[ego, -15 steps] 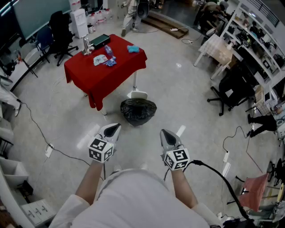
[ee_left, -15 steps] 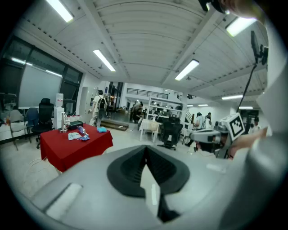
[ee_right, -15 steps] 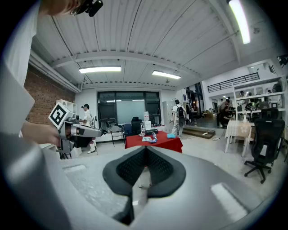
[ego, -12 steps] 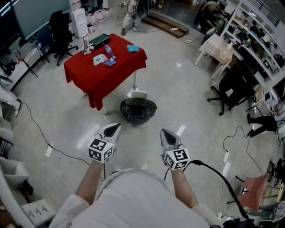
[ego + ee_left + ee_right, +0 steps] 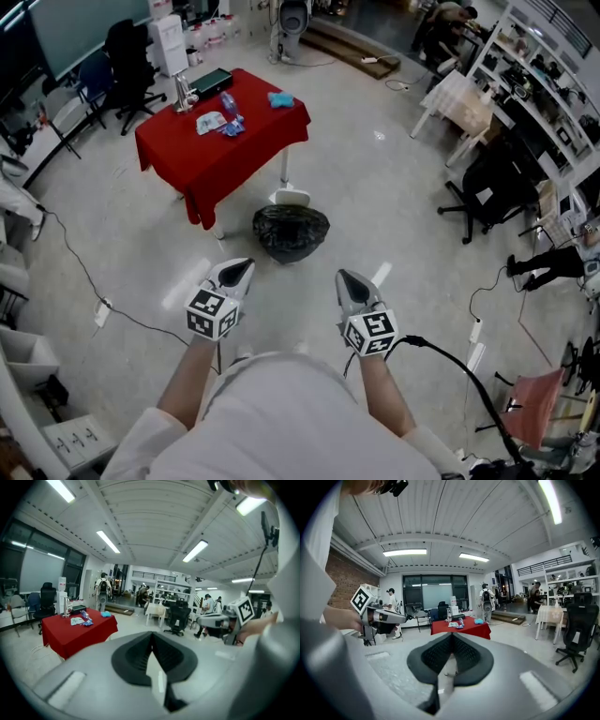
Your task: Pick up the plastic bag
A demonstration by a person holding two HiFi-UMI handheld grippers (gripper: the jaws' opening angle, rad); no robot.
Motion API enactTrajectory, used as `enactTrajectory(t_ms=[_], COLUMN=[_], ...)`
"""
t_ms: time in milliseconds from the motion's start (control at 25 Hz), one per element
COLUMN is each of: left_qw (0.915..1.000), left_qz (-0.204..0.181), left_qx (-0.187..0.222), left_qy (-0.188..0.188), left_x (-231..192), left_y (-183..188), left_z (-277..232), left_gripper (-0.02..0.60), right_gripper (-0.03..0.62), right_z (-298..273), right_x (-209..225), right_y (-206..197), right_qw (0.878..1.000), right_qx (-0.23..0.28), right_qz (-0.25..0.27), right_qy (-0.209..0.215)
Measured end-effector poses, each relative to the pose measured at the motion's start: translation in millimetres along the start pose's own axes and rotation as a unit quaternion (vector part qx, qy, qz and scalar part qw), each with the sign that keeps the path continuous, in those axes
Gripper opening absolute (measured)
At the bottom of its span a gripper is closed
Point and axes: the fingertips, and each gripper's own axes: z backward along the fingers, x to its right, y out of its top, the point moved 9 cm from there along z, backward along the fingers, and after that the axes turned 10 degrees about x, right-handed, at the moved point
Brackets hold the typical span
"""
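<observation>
black plastic bag point(image 5: 291, 233) on floor | beside red table point(image 5: 220, 141)

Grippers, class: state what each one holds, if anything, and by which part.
Nothing is held. The left gripper and right gripper are both shut and empty; the black plastic bag lies on the floor ahead of them, untouched.

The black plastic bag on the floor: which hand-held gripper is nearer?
Left, slightly. Left hand-held gripper: short of the bag, left of it. Right hand-held gripper: short and right, slightly farther.
</observation>
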Motion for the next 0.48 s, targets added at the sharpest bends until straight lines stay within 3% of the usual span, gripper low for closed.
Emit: enactTrajectory(t_ms=[480], left_qw=[0.9998], left_qz=[0.003], left_qx=[-0.001], left_qy=[0.018], left_x=[23.2], left_y=[-7.8], left_z=[-13.7], left_gripper=[0.004], right_gripper=[0.002], right_z=[7.6], right_x=[28.6], right_y=[-6.1], right_qw=[1.000], right_qx=[-0.012], right_qz=[-0.008], right_qy=[0.017])
